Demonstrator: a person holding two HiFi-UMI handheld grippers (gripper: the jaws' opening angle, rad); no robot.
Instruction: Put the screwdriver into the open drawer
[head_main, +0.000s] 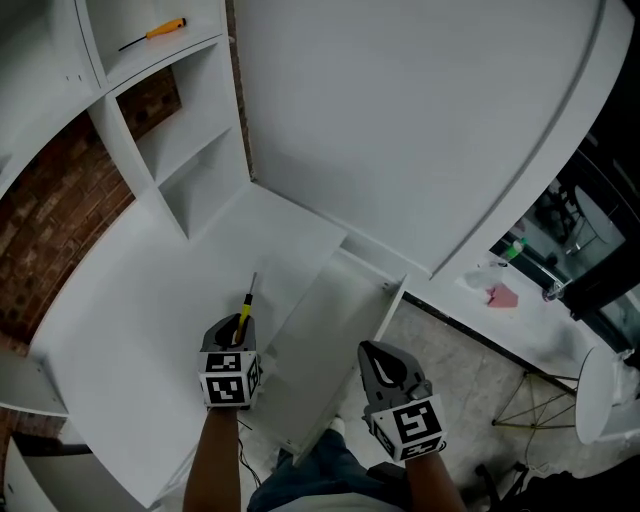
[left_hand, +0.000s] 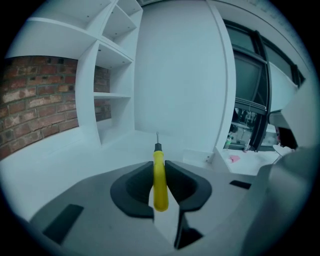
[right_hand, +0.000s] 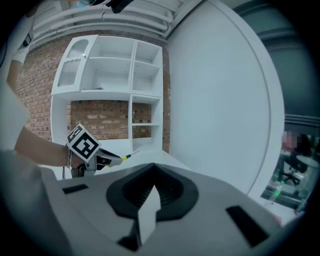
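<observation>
A screwdriver with a yellow handle (head_main: 244, 315) and a thin shaft is clamped in my left gripper (head_main: 240, 328), pointing away over the white desktop (head_main: 130, 330). In the left gripper view the handle (left_hand: 159, 181) sits between the two dark pads, with the tip (left_hand: 157, 136) sticking out ahead. The open white drawer (head_main: 392, 300) lies just right of that gripper. My right gripper (head_main: 374, 352) hovers over the drawer's near right side, jaws together with nothing between them (right_hand: 152, 167). From the right gripper view, the left gripper (right_hand: 94, 156) and the screwdriver tip (right_hand: 128, 156) appear at the left.
White shelving (head_main: 170, 130) stands at the far left against a brick wall (head_main: 60, 190), with an orange-handled screwdriver (head_main: 160, 29) on an upper shelf. A large curved white panel (head_main: 420, 110) rises behind the drawer. A pink object (head_main: 503, 296) and a green bottle (head_main: 515, 247) sit at right.
</observation>
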